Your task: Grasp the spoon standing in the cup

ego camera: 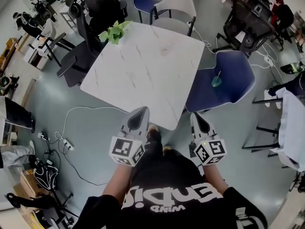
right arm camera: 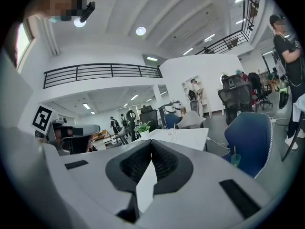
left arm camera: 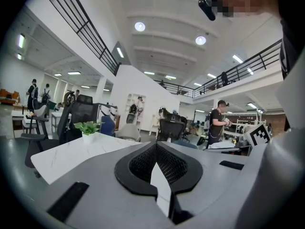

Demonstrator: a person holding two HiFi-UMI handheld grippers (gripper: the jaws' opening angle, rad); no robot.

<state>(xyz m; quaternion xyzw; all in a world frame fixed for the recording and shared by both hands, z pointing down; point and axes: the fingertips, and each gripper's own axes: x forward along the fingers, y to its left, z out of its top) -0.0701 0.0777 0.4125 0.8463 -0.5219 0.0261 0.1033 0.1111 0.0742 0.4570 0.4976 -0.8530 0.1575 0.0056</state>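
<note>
Down at the person's waist, left gripper (ego camera: 139, 112) and right gripper (ego camera: 198, 117) are both pinched together, nothing in either. The shirt (ego camera: 181, 194) print reads upside down, too warped to spell. Ahead lies the white surface (ego camera: 143, 75). To its right, on the blue chair (ego camera: 236, 66), a teal cup (ego camera: 217, 82) holds what I take for the spoon (ego camera: 219, 74), upright. The right gripper should part its jaws, straddle the handle and pinch above the rim.

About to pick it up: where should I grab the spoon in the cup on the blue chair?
Probably the handle of the spoon above the rim of the cup, from overhead: it stands nearly upright, its lower end inside the cup.
</note>
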